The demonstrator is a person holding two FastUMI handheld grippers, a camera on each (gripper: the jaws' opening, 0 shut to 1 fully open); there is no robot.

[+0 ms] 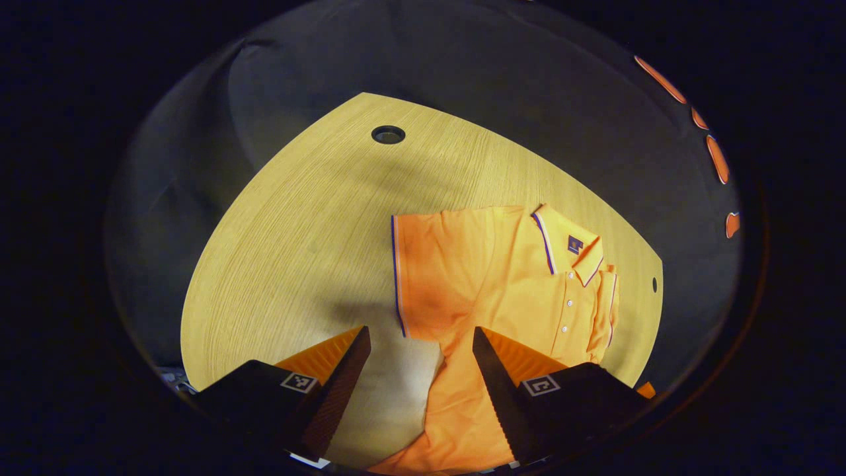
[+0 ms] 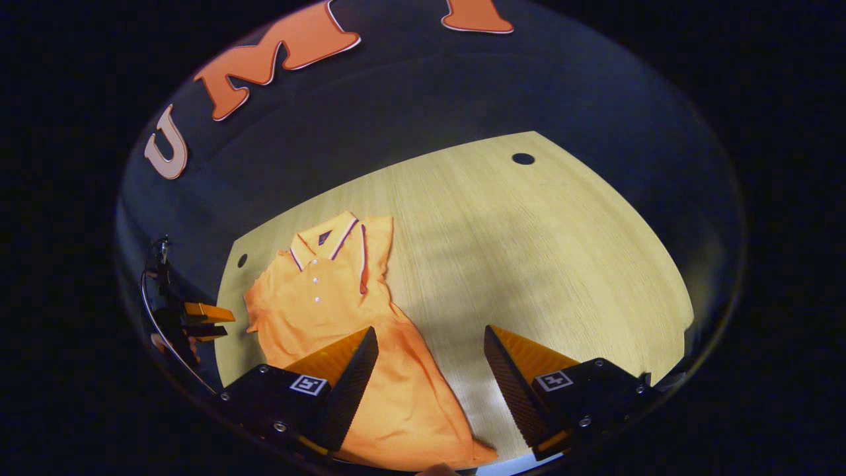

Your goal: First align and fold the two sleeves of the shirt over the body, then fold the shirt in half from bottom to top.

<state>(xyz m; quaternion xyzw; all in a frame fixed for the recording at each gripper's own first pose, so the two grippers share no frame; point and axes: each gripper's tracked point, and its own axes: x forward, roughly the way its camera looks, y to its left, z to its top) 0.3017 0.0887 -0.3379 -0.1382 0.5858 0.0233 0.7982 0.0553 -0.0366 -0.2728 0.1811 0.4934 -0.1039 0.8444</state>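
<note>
An orange polo shirt (image 1: 509,284) lies face up on the wooden table (image 1: 297,251), collar (image 1: 572,246) at the far end. Both short sleeves lie folded in over the body, one (image 1: 423,277) on the left and one (image 1: 607,311) on the right. My left gripper (image 1: 420,334) is open above the shirt's lower left edge. In the right gripper view the shirt (image 2: 330,297) lies to the left. My right gripper (image 2: 429,330) is open over its lower right edge, one finger above the fabric and the other above bare wood. The left gripper (image 2: 201,317) shows at the far left beyond the table's edge.
The table has a round cable hole (image 1: 388,134) near its far end and a smaller hole (image 1: 654,284) beside the shirt. Another hole (image 2: 523,158) sits at the far right in the right gripper view. Bare wood (image 2: 542,264) spreads right of the shirt.
</note>
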